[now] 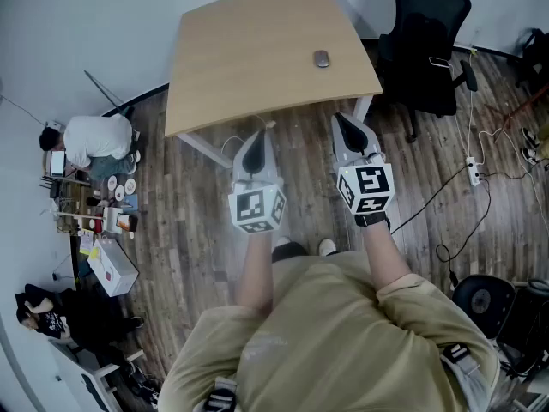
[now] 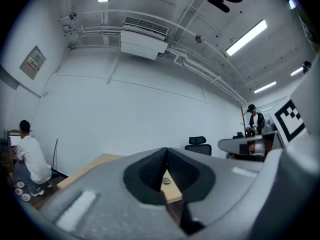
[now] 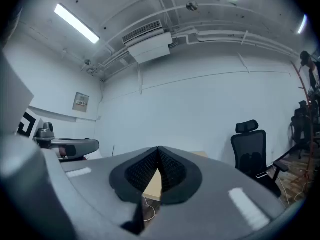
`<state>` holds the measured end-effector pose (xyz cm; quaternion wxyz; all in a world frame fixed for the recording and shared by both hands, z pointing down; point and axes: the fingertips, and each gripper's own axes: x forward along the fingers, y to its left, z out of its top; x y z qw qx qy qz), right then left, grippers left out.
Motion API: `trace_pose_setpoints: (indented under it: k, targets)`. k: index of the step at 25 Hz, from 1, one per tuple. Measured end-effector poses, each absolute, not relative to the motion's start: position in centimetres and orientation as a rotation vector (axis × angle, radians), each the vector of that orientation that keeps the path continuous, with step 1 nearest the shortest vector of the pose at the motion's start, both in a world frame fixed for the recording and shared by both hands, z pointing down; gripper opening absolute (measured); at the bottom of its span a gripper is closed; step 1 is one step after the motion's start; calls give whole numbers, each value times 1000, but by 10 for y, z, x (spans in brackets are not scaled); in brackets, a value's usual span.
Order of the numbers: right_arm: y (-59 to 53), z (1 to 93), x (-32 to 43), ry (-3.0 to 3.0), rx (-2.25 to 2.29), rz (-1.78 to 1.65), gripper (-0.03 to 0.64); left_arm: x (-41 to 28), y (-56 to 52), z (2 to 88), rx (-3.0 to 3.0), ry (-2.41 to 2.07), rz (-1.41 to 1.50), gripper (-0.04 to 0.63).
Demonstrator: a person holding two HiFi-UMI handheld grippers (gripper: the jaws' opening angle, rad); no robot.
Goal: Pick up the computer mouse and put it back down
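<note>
A small grey computer mouse (image 1: pixel 322 58) lies on the light wooden table (image 1: pixel 257 50), toward its right side. Both grippers are held level over the floor, just short of the table's near edge. My left gripper (image 1: pixel 257 136) is shut with nothing in it; its ribbed pads (image 2: pixel 150 171) meet at the tip, and the mouse (image 2: pixel 166 181) shows far off through the gap below them. My right gripper (image 1: pixel 339 118) is also shut and empty, its pads (image 3: pixel 170 171) closed together with a strip of the table (image 3: pixel 152 184) showing beyond.
A black office chair (image 1: pixel 425 33) stands at the table's right end. On the floor at the left a person (image 1: pixel 90 140) sits beside clutter and boxes (image 1: pixel 111 264). A power strip (image 1: pixel 473 172) and cables lie on the wood floor to the right.
</note>
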<state>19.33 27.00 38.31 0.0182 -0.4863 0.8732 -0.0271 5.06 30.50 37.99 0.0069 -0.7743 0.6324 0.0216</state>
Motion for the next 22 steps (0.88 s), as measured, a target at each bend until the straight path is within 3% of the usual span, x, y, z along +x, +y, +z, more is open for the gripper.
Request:
trace_pose_setpoints:
  k: [12,22]
  targets:
    - [254,405,196,2701,-1495,-173,6,55,288,396,-2475,1982,52,2]
    - [156,395,163,2670,-1493,-133,6,35,164,388,-2547,1858,113,2]
